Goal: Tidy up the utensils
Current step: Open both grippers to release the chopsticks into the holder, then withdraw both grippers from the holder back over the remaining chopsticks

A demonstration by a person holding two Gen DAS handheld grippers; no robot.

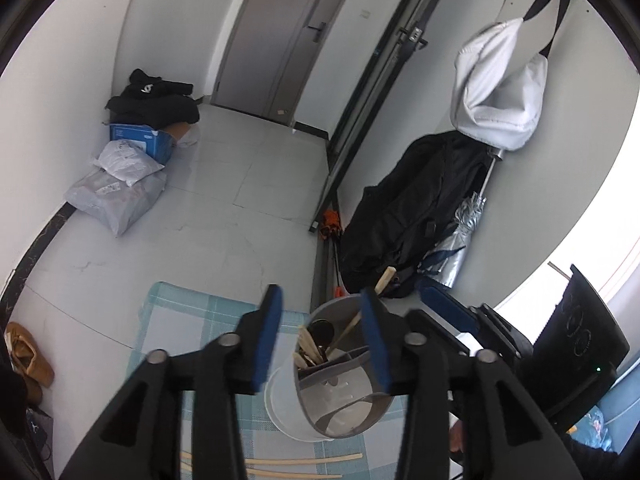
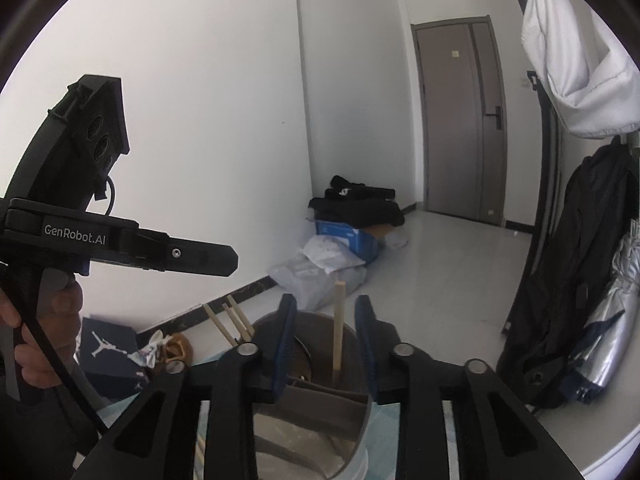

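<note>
A grey divided utensil holder (image 1: 344,396) stands on a checked cloth (image 1: 180,312). Several wooden chopsticks (image 1: 310,346) lean in one compartment. My left gripper (image 1: 320,296) hangs open just above the holder's rim with nothing between its blue pads. My right gripper (image 2: 325,300) is open over the holder (image 2: 320,396). One upright chopstick (image 2: 339,328) rises between its jaws, with a gap on both sides. That stick's tip (image 1: 385,278) shows behind my left finger. Two more chopsticks (image 1: 304,461) lie flat on the cloth. A hand (image 2: 40,344) holds the left gripper (image 2: 234,260).
A black bag (image 1: 412,208) and a folded silver umbrella (image 1: 460,236) lean against the right wall. Parcels (image 1: 116,196) and a blue box (image 1: 140,140) sit in the far corner. Tan shoes (image 1: 28,356) and a dark shoe box (image 2: 108,348) lie left of the cloth.
</note>
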